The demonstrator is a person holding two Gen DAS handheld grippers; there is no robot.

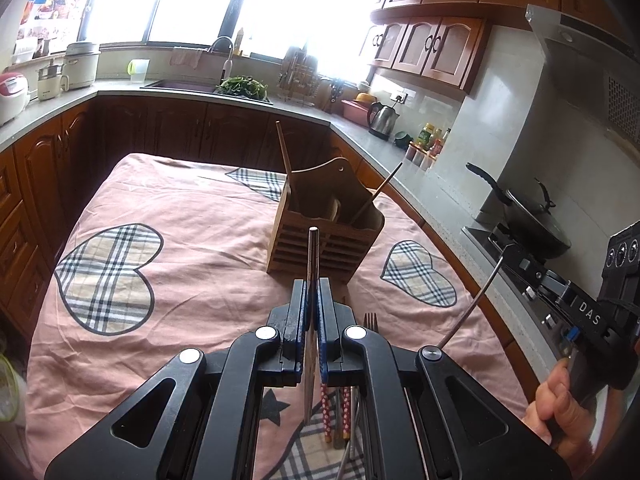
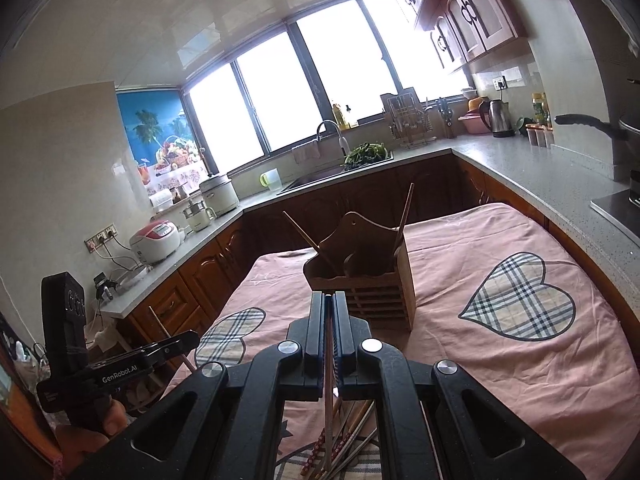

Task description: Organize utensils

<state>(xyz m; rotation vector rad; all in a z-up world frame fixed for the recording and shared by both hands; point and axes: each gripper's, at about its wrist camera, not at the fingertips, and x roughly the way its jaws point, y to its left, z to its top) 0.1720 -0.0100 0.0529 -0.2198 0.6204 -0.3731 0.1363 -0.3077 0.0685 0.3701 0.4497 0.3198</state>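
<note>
A wooden utensil holder [image 1: 326,232] [image 2: 370,280] stands on the pink cloth with two chopsticks leaning in it. My left gripper [image 1: 313,286] is shut on a metal chopstick [image 1: 312,264] held upright just in front of the holder. My right gripper [image 2: 329,298] is shut on a thin chopstick [image 2: 328,380], also short of the holder; it shows at the right of the left wrist view [image 1: 532,264] with its stick [image 1: 472,304]. Loose chopsticks and a fork [image 1: 370,322] lie under the grippers [image 2: 344,440].
The pink cloth with plaid hearts [image 1: 108,280] covers the table [image 2: 520,380]. Kitchen counters surround it, with a sink [image 1: 180,86], kettle [image 1: 383,120], rice cookers [image 2: 154,242] and a wok on the stove [image 1: 532,220].
</note>
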